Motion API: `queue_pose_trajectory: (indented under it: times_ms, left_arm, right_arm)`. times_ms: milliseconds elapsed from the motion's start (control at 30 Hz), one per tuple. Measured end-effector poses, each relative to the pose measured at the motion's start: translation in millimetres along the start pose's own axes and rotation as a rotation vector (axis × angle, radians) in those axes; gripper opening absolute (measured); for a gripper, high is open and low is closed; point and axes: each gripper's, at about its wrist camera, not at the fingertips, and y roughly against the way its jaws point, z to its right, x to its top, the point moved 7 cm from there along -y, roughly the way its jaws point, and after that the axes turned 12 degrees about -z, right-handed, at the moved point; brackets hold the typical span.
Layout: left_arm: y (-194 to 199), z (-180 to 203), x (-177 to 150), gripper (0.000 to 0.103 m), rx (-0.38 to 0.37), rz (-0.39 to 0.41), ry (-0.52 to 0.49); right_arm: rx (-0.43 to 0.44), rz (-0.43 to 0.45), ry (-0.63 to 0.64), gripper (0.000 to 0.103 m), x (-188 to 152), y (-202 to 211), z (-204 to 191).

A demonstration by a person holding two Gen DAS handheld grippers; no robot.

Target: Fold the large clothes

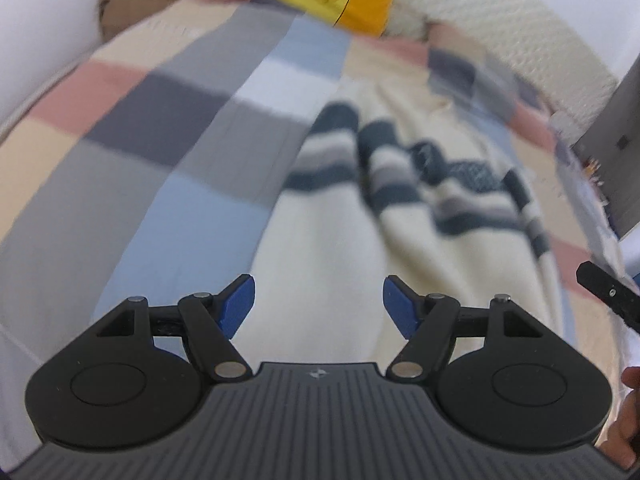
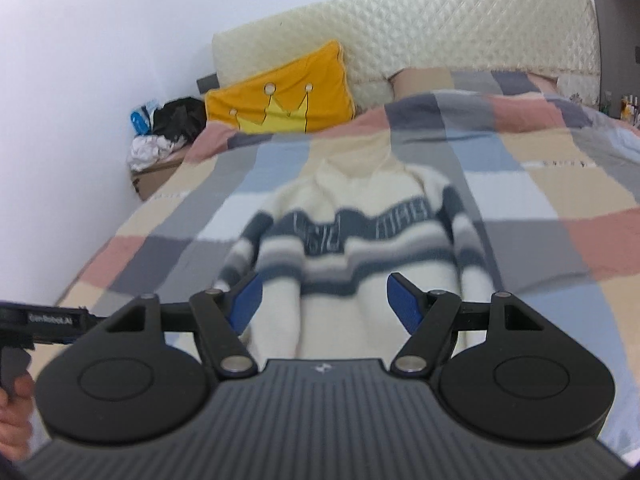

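A cream sweater (image 2: 352, 216) with dark teal and grey stripes lies face up on the checked bedspread (image 2: 520, 184), collar toward the headboard and sleeves down along its sides. In the left wrist view the same sweater (image 1: 340, 240) is blurred. My left gripper (image 1: 319, 304) hovers over its plain cream lower part, open, with nothing between the blue pads. My right gripper (image 2: 324, 300) hangs open above the sweater's lower half, also holding nothing. The left gripper's body (image 2: 44, 320) shows at the left edge of the right wrist view, and a black finger of the right gripper (image 1: 608, 292) at the right edge of the left wrist view.
A yellow crown cushion (image 2: 284, 92) leans on the quilted cream headboard (image 2: 440, 28). A pile of dark and white clothes (image 2: 168, 128) sits on a box by the wall at the bed's far left. A grey cabinet (image 1: 616, 128) stands beside the bed.
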Motion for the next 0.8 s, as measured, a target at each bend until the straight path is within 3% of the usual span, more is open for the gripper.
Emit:
queue_pose_trajectory:
  times_ms: [233,533,800]
  left_arm:
    - [-40,-23,-11,0.075,0.054,-0.114,0.052]
    - [-93,-46,-19,0.072,0.14,-0.222,0.171]
    - [-107,-28,-19,0.072,0.15,-0.248,0.055]
  right_arm:
    - [0.003,-0.116,-0.077,0.071,-50,-51,25]
    - [0.037,-0.163,-0.134,0.071,-62,-77,32]
    - [0.04,-0.164,-0.146,0.071,-63,-79,39]
